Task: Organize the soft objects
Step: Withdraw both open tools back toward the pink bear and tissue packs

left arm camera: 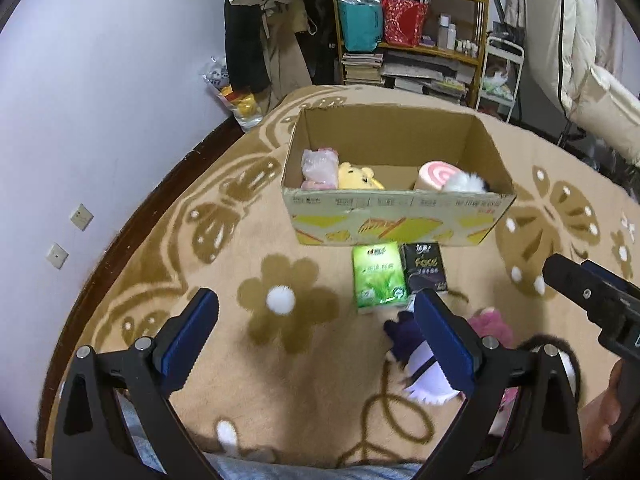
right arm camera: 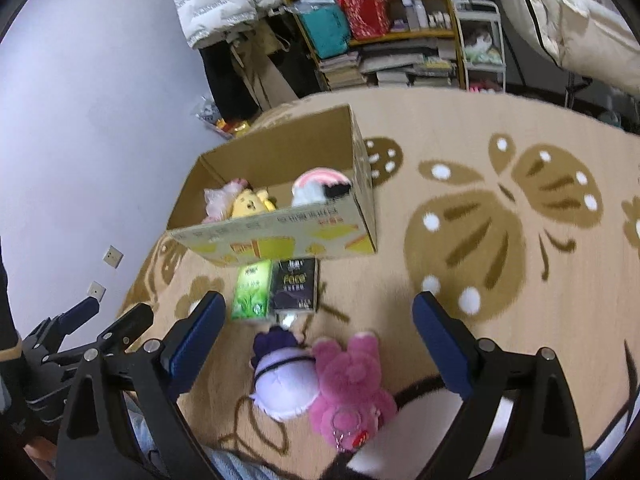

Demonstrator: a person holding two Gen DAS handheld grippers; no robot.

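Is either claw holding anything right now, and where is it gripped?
Nothing is held. The left claw and right claw are both open, above the blanket.

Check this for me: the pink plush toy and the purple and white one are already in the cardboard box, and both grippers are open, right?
Not quite. The pink plush toy and the purple and white one lie on the blanket, in front of the cardboard box, as the right wrist view shows. Both the right gripper and the left gripper are open.
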